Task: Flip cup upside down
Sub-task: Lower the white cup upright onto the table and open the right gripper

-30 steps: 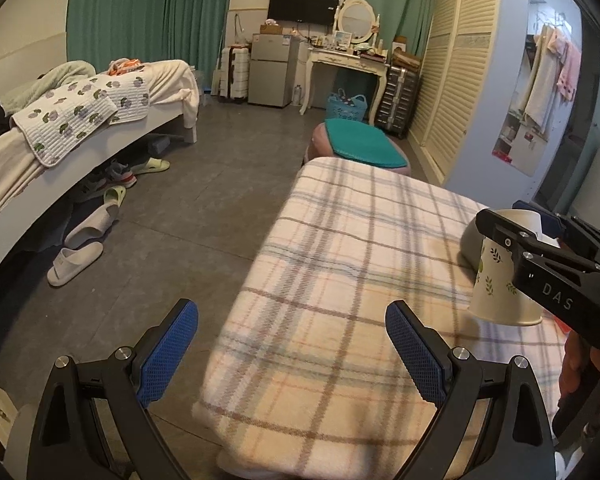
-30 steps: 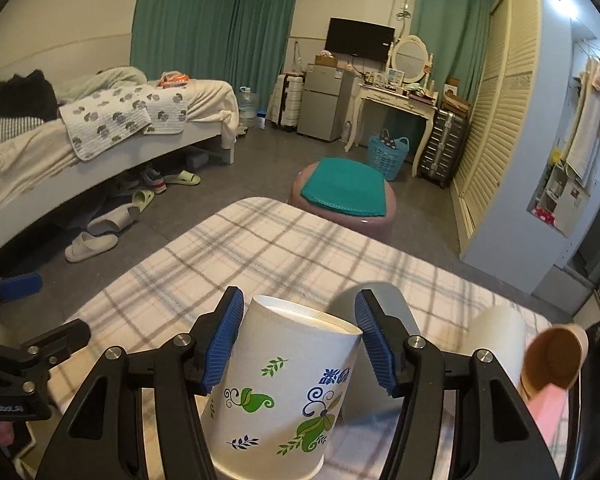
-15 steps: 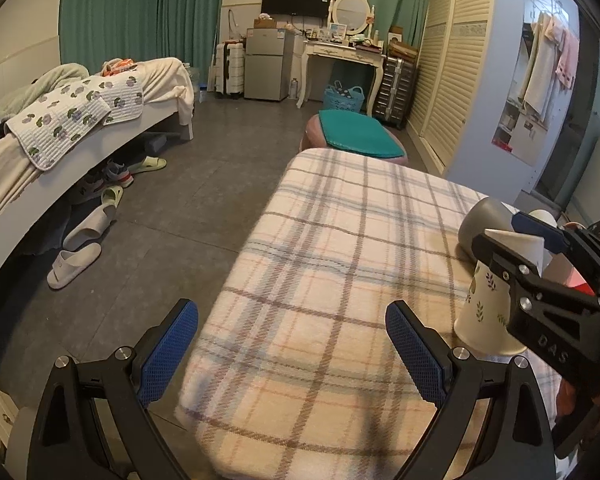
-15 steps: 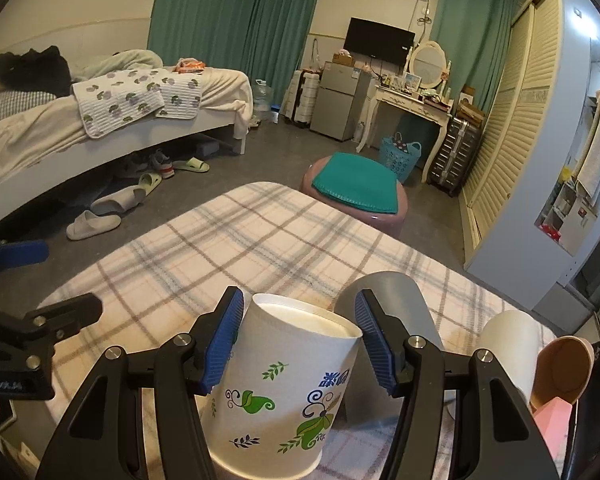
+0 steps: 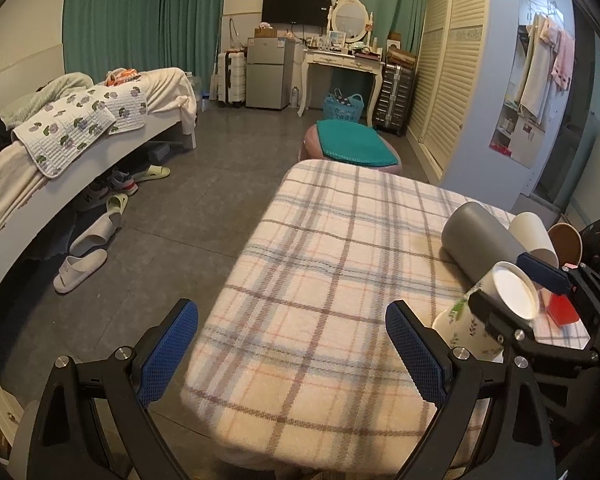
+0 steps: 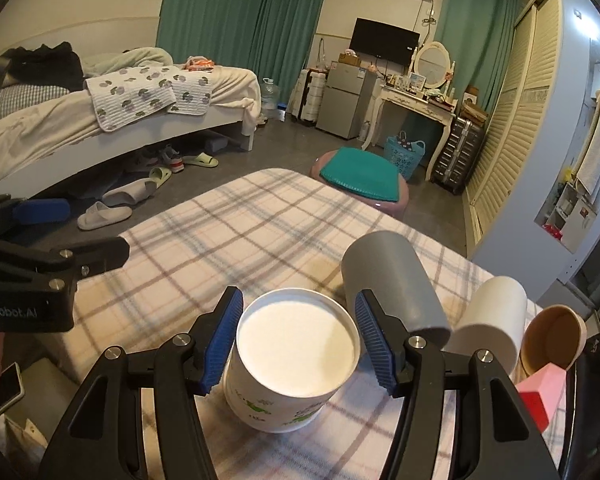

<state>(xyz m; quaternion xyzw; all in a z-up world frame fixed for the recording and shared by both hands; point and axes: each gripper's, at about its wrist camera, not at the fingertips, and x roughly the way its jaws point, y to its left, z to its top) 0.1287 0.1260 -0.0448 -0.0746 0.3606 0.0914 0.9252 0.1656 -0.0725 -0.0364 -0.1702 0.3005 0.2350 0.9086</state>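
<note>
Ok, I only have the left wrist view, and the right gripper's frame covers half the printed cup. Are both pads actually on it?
Observer: Yes. In the right wrist view the right gripper has the printed cup between its blue pads, one against each side just below the white round end.
Operator: Anything near my left gripper that I can't see?
Observer: A phone lies low at the left edge of that view, below the left gripper and off the table.
Operator: And to the right of the cup?
Observer: A pink block sits against the red block, in front of the mouth of the brown cup.
</note>
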